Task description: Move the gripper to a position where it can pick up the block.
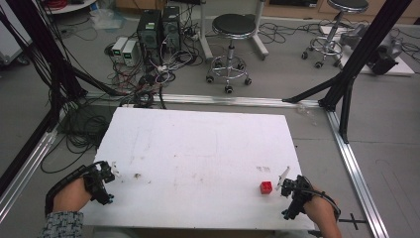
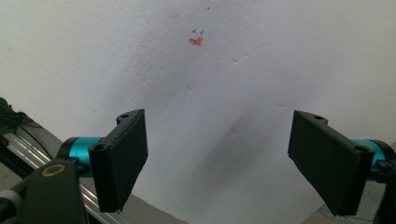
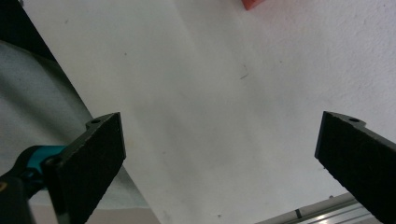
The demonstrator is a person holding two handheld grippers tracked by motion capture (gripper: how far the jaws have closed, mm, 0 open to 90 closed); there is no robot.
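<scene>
Left gripper: fingers spread, nothing held.
Right gripper: fingers spread, nothing held.
Cube: on surface, at 5 o'clock, just beside right gripper.
Progress: nothing grasped yet; all judged left.

Left black two-jaw gripper: 2 flat matte pads, teal collars, a brass-ringed screw. Right black two-jaw gripper: same pads, teal collar. Black cables trail. Grey patterned sleeve on left arm.
</scene>
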